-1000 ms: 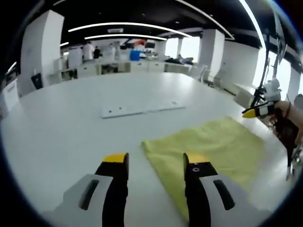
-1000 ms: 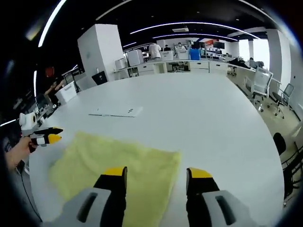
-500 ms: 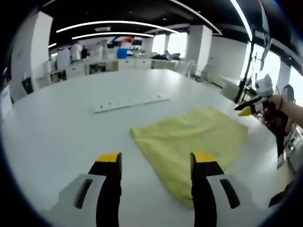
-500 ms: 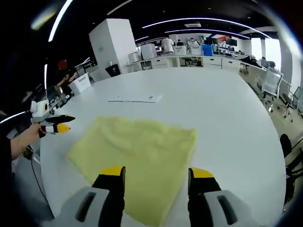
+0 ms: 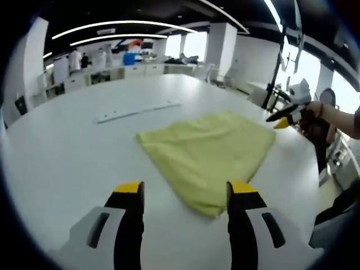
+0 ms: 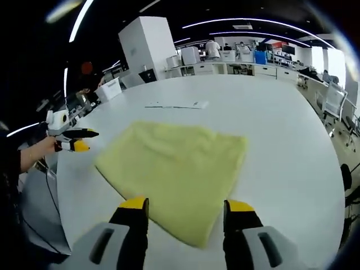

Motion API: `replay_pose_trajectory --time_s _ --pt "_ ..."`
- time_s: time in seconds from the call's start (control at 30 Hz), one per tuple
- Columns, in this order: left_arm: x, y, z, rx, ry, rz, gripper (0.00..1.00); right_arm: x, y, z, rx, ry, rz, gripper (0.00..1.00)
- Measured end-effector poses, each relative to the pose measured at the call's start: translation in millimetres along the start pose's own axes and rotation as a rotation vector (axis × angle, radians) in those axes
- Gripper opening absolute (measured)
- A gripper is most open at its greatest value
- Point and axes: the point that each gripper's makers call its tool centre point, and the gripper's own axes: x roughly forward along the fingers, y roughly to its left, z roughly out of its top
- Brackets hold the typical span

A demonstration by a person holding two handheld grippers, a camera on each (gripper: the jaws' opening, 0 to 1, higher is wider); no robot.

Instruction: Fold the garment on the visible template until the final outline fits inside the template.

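A yellow folded cloth [image 5: 208, 152] lies flat on the white table [image 5: 67, 152]; the right gripper view has the same cloth [image 6: 174, 166] spread ahead of the jaws. My left gripper [image 5: 184, 191] is open above the table, short of the cloth's near corner, holding nothing. My right gripper [image 6: 184, 207] is open too, just short of the cloth's near edge. Each gripper appears far off in the other's view: the right gripper [image 5: 284, 119] past the cloth's right side, the left gripper [image 6: 74, 142] off the cloth's left side. I see no template outline.
A thin white strip [image 5: 138, 110] lies on the table [image 6: 281, 146] beyond the cloth; in the right gripper view the strip [image 6: 175, 105] is behind the cloth. Desks, chairs and people stand at the room's far end. The table edge runs close on the right in the left gripper view.
Both cameras have pulled back and risen from the cloth: the cloth now sits farther ahead of each pair of jaws, with more of it showing. Both grippers stay open.
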Motion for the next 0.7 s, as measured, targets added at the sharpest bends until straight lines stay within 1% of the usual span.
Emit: replay_pose_trajectory --time_s 0.1,0.2,0.33,0.4,0.53,0.7 --pt "-3.9 -7.3 -8.9 -0.008 0.018 -0.017 0.53 -2.5 1.1 -7.4 -0.004 0.007 0.01 0.49" --pt "-6.8 -10.9 -16.3 -0.028 0.017 -0.023 0.49 -4.5 -2.5 -15.0 0.004 0.014 -0.003 0.47" --pt "-7.7 -16.3 -27.1 -0.058 0.029 -0.023 0.45 -6.2 -3.3 -23.5 0.018 0.021 -0.007 0.42" --pt "-7.8 -17.8 -31.0 -0.07 0.026 -0.018 0.44 -6.1 -2.4 -28.1 0.027 0.021 -0.004 0.38" --pt "-6.6 -18.4 -37.3 -0.104 0.022 -0.016 0.39 -4.6 -2.4 -37.3 0.03 0.034 -0.011 0.33" --pt "-4.0 -16.9 -41.6 -0.151 0.011 -0.014 0.32 -3.9 -4.6 -41.2 0.055 0.035 -0.026 0.27"
